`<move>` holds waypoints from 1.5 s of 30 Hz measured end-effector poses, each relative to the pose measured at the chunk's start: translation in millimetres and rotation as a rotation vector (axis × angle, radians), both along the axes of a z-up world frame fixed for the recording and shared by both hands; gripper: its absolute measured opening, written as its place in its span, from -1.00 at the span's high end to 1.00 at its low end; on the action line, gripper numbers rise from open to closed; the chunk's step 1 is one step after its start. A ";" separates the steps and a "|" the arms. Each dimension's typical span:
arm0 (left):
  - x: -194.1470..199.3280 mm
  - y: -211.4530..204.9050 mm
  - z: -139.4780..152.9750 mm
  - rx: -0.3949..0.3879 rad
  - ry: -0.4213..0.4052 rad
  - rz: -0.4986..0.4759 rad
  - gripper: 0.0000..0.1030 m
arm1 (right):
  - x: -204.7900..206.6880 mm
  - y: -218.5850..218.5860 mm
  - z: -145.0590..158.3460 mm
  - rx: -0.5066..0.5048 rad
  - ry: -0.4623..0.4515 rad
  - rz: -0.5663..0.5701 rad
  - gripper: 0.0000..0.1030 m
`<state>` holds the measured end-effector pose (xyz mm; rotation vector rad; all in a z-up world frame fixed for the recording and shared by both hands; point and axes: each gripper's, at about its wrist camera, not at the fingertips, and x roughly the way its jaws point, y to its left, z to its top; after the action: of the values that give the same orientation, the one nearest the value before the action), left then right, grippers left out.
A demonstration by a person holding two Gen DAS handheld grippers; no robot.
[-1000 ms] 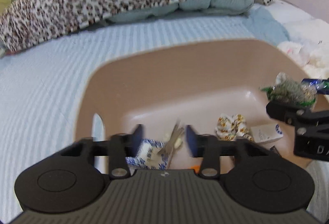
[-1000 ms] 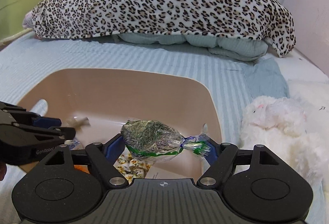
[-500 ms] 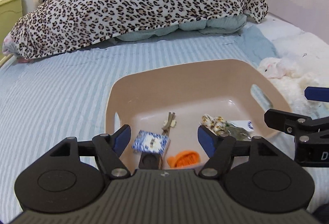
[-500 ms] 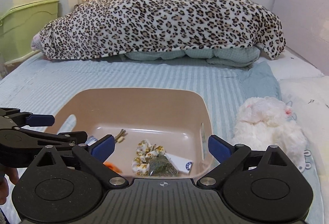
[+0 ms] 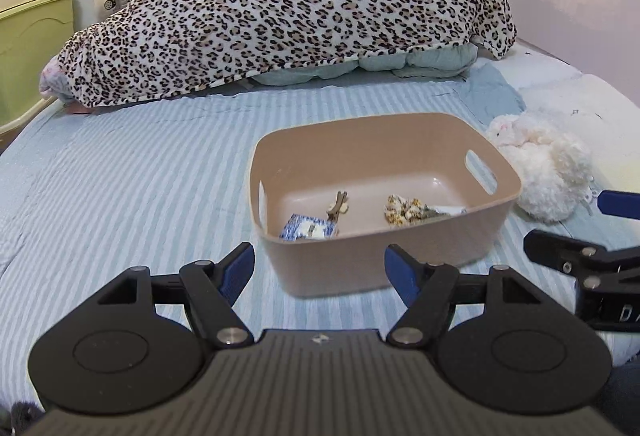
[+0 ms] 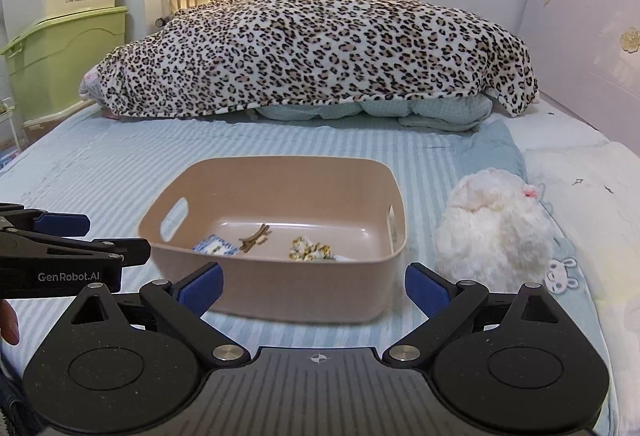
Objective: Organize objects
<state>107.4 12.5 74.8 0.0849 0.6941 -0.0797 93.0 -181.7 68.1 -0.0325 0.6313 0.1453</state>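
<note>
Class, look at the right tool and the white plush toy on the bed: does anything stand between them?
Nothing visible does. The plush toy lies on bare sheet right of the bin, just beyond the open right tool.

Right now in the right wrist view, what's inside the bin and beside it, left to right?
Blue-and-white packet → brown hair clip → leopard-print scrunchie → right wall of the tan bin → white plush toy on the striped bedsheet.
</note>
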 end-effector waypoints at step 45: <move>-140.8 7.2 25.0 -0.115 -0.019 -0.057 -0.42 | -136.8 -12.5 21.1 0.076 -0.010 -0.017 -0.90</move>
<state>-33.4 19.8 99.8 -0.0055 0.6672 -0.1730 -43.9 -194.2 89.1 0.0456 0.6158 0.1526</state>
